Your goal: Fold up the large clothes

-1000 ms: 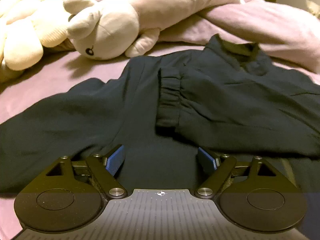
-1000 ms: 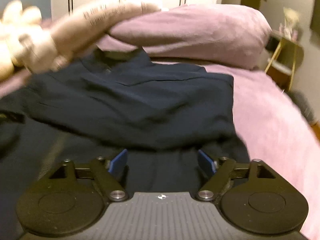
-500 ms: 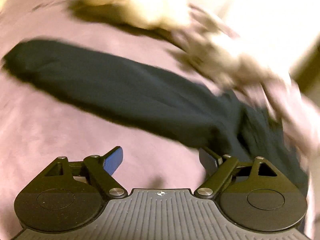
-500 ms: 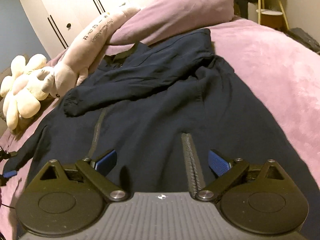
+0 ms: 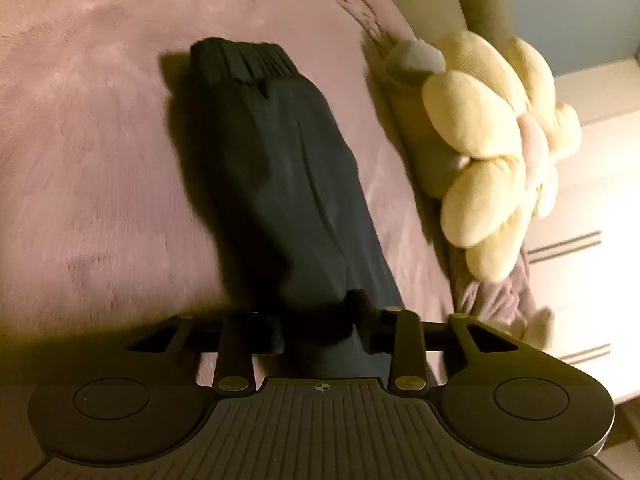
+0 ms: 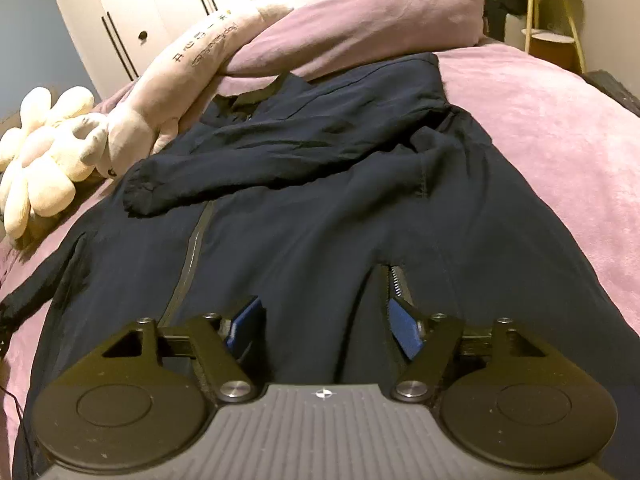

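A dark navy jacket (image 6: 320, 208) lies spread on the pink bed cover (image 6: 560, 140), with one sleeve (image 6: 240, 160) folded across its chest. In the left wrist view the other sleeve (image 5: 276, 168) stretches away over the cover, its elastic cuff (image 5: 240, 60) at the far end. My left gripper (image 5: 320, 324) is closing, and the sleeve's near part is bunched and pinched between its jaws. My right gripper (image 6: 324, 320) is low over the jacket's lower front beside the zipper (image 6: 396, 276). Its jaws are closing, with a ridge of fabric between the blue pads, which stand apart from it.
A cream flower plush (image 5: 492, 152) lies at the bed's edge beside the sleeve. A long pale plush (image 6: 192, 64) and a pink pillow (image 6: 360, 20) lie behind the jacket's collar. White wardrobe doors (image 6: 160, 0) stand beyond, and a small yellow side table (image 6: 552, 20) at far right.
My left gripper swung from the jacket's body out along the spread sleeve, rolled, and its jaws came in on the sleeve. My right gripper settled over the lower front and its jaws narrowed.
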`<state>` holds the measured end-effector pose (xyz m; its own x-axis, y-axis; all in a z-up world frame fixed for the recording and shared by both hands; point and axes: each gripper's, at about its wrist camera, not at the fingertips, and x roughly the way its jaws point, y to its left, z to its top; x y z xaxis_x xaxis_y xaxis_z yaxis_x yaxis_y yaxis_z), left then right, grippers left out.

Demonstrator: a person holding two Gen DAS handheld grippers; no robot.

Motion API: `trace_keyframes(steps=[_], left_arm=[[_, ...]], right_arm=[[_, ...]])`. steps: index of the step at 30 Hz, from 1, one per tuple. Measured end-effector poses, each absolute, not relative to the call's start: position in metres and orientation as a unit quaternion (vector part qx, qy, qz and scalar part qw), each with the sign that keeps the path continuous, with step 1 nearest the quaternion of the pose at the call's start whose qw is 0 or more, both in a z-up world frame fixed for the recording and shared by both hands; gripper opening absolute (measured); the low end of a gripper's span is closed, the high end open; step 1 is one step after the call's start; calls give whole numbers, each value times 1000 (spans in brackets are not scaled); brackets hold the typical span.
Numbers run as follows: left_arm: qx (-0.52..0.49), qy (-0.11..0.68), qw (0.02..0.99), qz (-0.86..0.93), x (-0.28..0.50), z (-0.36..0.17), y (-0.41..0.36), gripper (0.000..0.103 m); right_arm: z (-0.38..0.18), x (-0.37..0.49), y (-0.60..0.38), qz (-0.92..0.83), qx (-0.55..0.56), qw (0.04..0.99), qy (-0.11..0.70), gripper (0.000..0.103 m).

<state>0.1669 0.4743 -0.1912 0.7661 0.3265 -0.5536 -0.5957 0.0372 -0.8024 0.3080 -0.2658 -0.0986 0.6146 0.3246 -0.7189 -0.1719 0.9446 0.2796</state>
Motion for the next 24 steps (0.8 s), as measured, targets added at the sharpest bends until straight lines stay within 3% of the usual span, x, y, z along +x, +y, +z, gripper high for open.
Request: trace_keyframes(steps=[6, 11, 15, 20, 22, 24], left_arm=[[-623, 117, 704, 320, 163, -190, 487, 11], [-501, 140, 794, 313, 182, -128, 463, 10], [-370, 163, 879, 253, 228, -54, 407, 10], [-252, 186, 948, 65, 293, 5, 266, 11], [-213, 217, 953, -16, 313, 4, 203, 25], [-188, 255, 945, -77, 326, -9, 154, 62]], right_arm=[[-96, 308, -269, 133, 98, 893, 418, 60], [-91, 309, -277, 137, 123, 890, 418, 61], [-84, 304, -282, 137, 140, 895, 400, 68], [-71, 300, -289, 135, 157, 902, 378, 69], [-65, 301, -293, 135, 158, 905, 371, 69], [-61, 304, -297, 136, 157, 906, 368, 69]])
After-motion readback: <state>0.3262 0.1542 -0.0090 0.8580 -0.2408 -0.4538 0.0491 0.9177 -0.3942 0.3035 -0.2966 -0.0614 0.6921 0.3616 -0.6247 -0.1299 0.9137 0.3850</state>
